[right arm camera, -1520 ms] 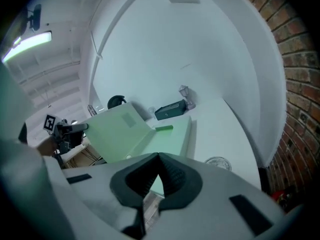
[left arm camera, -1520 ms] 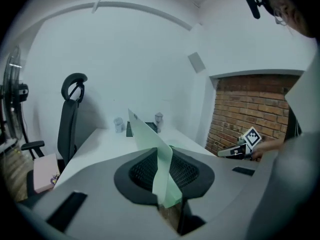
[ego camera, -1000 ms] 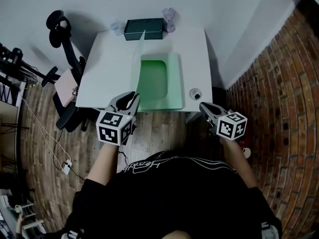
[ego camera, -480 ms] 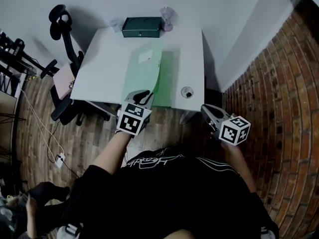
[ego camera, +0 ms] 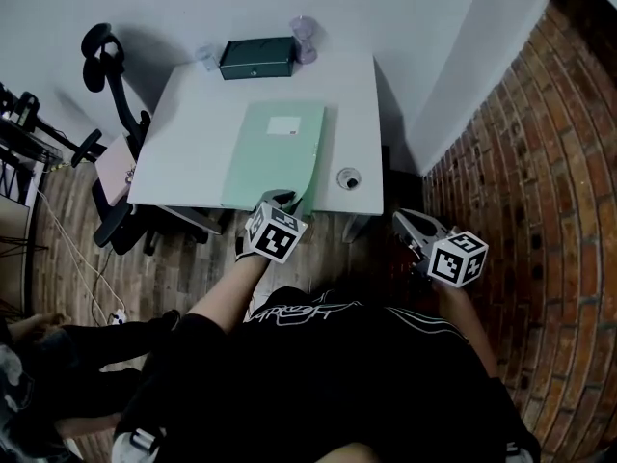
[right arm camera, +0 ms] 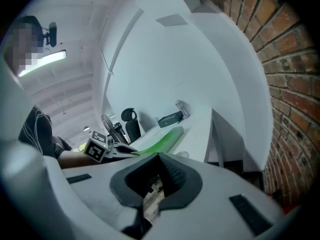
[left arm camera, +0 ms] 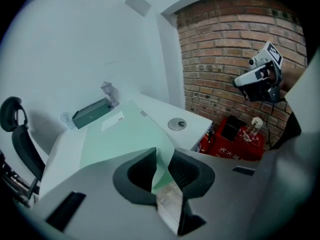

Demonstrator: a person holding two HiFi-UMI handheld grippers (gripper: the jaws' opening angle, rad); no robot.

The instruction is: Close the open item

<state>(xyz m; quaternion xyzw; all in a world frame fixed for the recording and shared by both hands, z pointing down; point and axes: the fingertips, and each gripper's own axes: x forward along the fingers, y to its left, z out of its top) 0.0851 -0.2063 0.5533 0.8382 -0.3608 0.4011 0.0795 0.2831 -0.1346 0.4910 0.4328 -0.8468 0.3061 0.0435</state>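
A light green folder [ego camera: 275, 152] lies on the white table [ego camera: 183, 123], its cover down almost flat and a white label on top. The near corner of the cover [left arm camera: 161, 156] still curls up between the jaws of my left gripper [ego camera: 280, 199], at the table's front edge. Those jaws are opening, and the thin sheet remains between the pads. My right gripper [ego camera: 405, 222] hangs shut and empty off the table's right front corner, above the floor. In the right gripper view the folder [right arm camera: 162, 140] shows edge-on beyond the shut jaws.
A dark green box [ego camera: 255, 58] stands at the table's far edge, with a purple glass [ego camera: 304, 39] on its right and a small clear cup [ego camera: 205, 56] on its left. A round lid-like thing [ego camera: 348, 178] lies right of the folder. Office chair [ego camera: 111, 75] left, brick wall right.
The folder's cover, upright a second ago, has swung over to the right and come down nearly flat. My left gripper followed it rightward. The right gripper stayed put.
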